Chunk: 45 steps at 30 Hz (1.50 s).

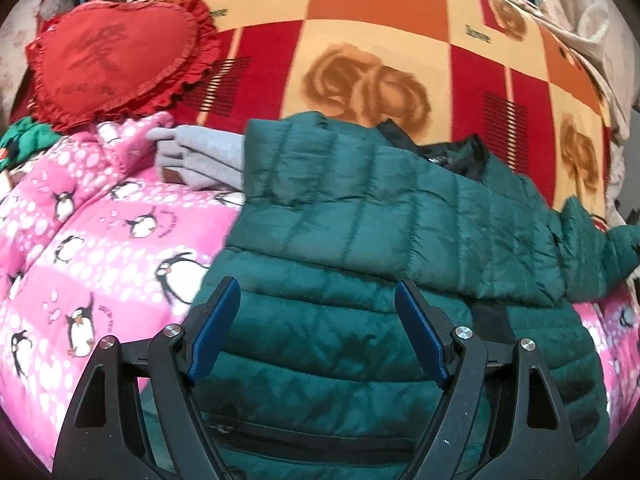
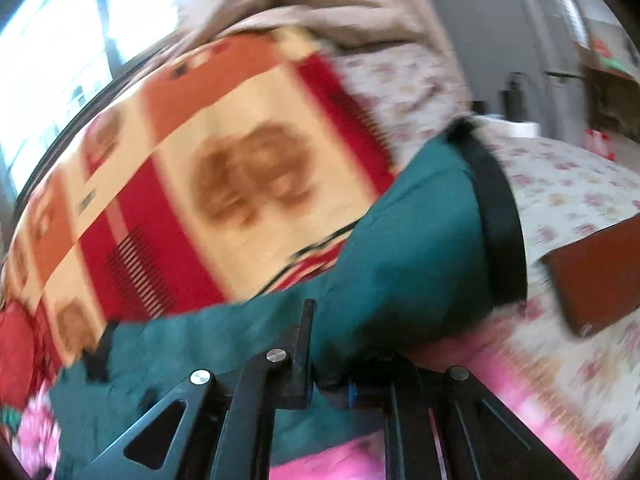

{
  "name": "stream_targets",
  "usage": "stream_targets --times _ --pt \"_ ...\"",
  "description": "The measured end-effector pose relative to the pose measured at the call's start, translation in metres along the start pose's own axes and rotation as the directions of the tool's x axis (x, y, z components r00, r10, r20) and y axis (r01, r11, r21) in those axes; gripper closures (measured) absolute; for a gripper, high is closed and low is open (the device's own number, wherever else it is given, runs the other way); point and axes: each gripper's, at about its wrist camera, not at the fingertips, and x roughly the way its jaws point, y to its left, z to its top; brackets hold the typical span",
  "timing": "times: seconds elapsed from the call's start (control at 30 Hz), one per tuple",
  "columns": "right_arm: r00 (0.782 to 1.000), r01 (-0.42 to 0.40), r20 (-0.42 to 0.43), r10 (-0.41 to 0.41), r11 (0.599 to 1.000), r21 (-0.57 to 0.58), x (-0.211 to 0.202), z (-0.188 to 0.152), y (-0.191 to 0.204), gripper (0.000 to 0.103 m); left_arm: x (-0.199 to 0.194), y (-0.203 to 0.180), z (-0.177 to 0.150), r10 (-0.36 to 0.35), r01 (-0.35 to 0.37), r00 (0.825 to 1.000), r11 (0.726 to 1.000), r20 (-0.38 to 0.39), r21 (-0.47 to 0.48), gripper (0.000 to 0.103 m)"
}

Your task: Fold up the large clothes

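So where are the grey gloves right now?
In the left wrist view, the grey gloves lie upper left of centre, on the pink penguin blanket, between the red heart cushion and green jacket.

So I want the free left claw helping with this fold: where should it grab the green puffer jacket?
Probably the hem of the green puffer jacket, lying flat under the open left claw; come straight down and pinch a quilted ridge. The right claw already holds the sleeve.

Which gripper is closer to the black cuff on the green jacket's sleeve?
Right. The right gripper is shut on the sleeve just below its black cuff. The left gripper hangs open over the jacket's body, touching nothing.
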Motion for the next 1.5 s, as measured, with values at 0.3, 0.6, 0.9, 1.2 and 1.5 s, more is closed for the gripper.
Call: stream_targets --times 0.3,0.6,0.9,1.2,1.5 --pt "0.977 -0.195 -0.106 0.188 0.979 -0.060 -0.004 -0.078 0.130 0.092 0.012 0.022 0.001 0.069 -0.072 0.997 0.995 -0.045 -0.067 0.023" --pt "0.883 -0.435 -0.301 0.361 0.870 -0.232 0.018 -0.157 0.267 0.092 0.030 0.018 -0.002 0.063 -0.069 0.990 0.997 -0.124 -0.043 0.023" --pt "0.877 -0.447 -0.378 0.297 0.794 -0.413 0.022 -0.189 0.306 0.046 0.043 0.013 -0.008 0.089 -0.092 0.981 0.996 -0.175 -0.011 0.023" --pt "0.929 -0.304 -0.334 0.159 0.844 -0.442 -0.033 -0.189 0.278 0.023 0.050 0.014 -0.010 0.086 -0.089 0.978 0.996 -0.189 -0.005 0.017" --pt "0.934 -0.061 -0.353 -0.047 0.955 -0.291 -0.043 -0.213 0.206 0.005 0.002 -0.005 0.007 -0.155 0.155 0.988 0.988 -0.006 -0.027 0.017"
